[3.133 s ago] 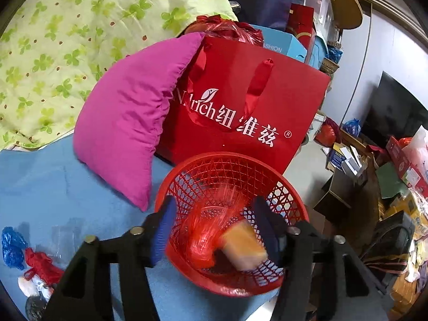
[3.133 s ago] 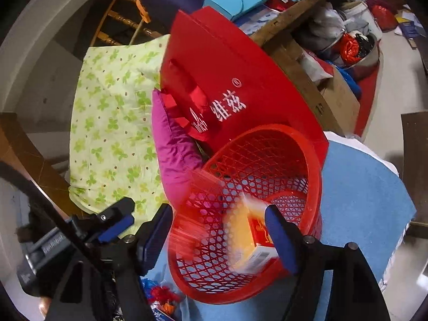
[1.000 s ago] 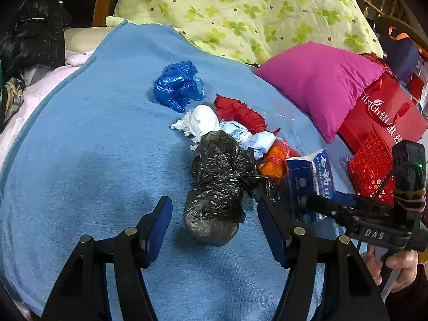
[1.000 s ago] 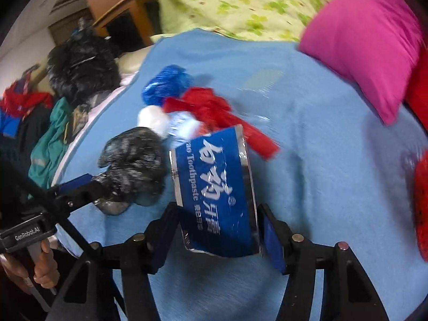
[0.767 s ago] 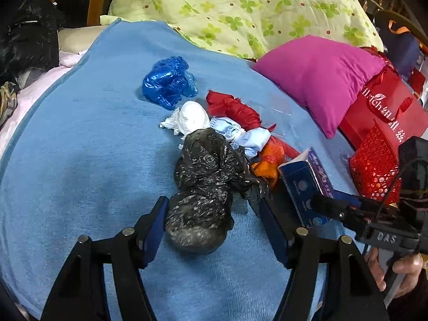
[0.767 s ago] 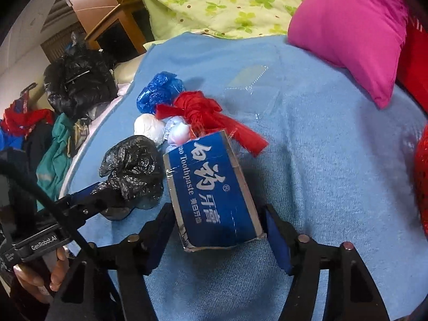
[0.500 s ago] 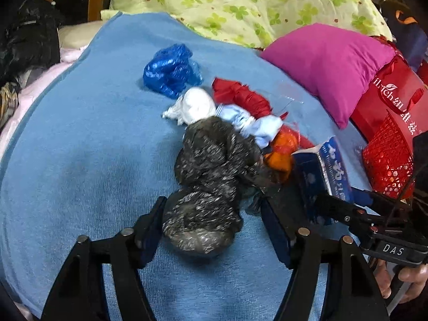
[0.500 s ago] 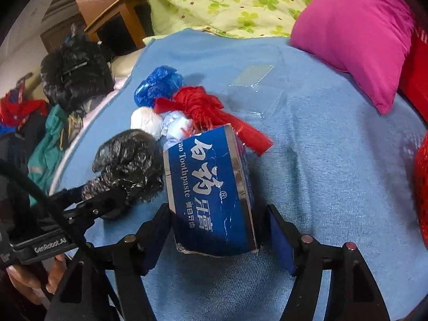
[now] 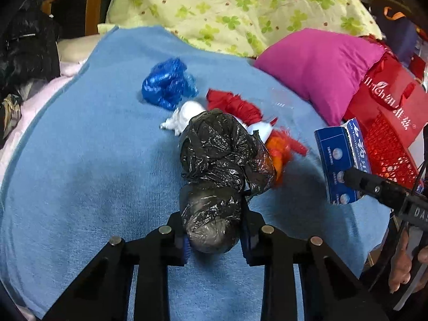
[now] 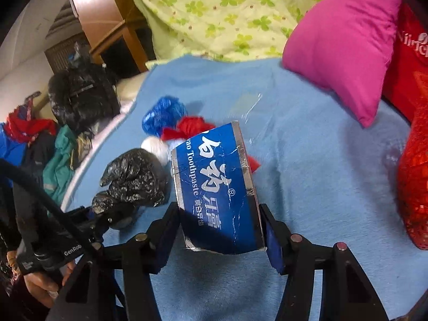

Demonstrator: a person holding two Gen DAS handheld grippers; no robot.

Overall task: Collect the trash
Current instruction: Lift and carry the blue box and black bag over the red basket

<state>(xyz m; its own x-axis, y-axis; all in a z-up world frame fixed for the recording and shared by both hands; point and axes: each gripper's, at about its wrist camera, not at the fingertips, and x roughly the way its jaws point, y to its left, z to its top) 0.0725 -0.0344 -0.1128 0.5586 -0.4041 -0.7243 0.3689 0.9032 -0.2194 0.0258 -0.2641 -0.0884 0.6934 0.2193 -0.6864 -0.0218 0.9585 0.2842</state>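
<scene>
Since a second ago, left gripper point(image 9: 214, 238) jaws are closing onto the soft, crinkly black bag point(image 9: 219, 165) on the bed; right gripper point(image 10: 219, 230) pinches the light, crushable toothpaste box point(image 10: 216, 190), its jaws closing, lifted clear.

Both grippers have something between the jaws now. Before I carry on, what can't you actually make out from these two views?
- Contents of the black plastic bag: opaque wrap, both views.
- Red basket: cut off by the frame edge and the toothpaste box in the left view, a blurred strip in the right view; its inside is unseen.
- Orange and white scraps: mostly hidden behind the bag.
- Clear wrapper: glare only.
</scene>
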